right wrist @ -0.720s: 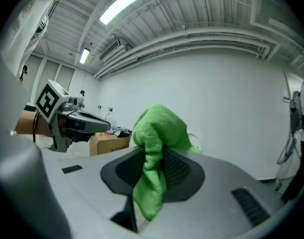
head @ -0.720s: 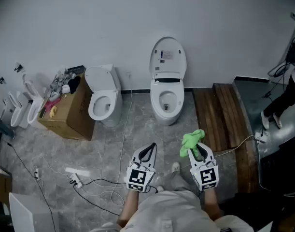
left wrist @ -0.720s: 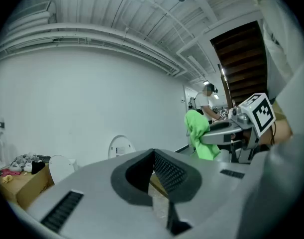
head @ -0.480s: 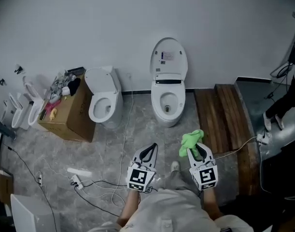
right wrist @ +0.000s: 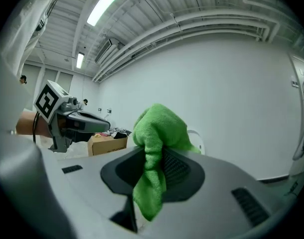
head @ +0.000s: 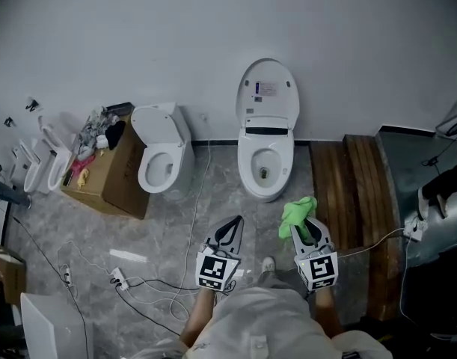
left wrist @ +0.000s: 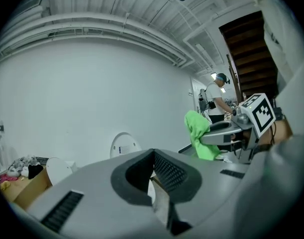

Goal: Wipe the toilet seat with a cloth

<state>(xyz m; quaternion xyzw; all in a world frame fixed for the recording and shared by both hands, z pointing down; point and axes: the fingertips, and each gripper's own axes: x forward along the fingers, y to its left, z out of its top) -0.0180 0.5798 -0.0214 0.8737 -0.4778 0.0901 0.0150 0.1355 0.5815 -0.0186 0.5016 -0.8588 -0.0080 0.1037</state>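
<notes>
A white toilet (head: 265,161) with its lid (head: 267,92) raised stands against the far wall, ahead of me. My right gripper (head: 304,224) is shut on a bright green cloth (head: 298,214) (right wrist: 154,148), which bunches above its jaws. It hangs well short of the toilet, over the floor. My left gripper (head: 232,229) is shut with nothing in it, level with the right one. The left gripper view shows the toilet lid (left wrist: 123,145) beyond the jaws, and the green cloth (left wrist: 200,134) off to the right.
A second white toilet (head: 162,157) stands left of the first, beside an open cardboard box (head: 107,172) full of clutter. Cables and a power strip (head: 120,280) lie on the grey floor. A wooden platform (head: 351,193) runs along the right. Another person's leg (head: 441,189) shows at far right.
The view has shifted slightly, so the toilet sits a little further right in the picture. Both grippers keep their places, the green cloth still held in the right one.
</notes>
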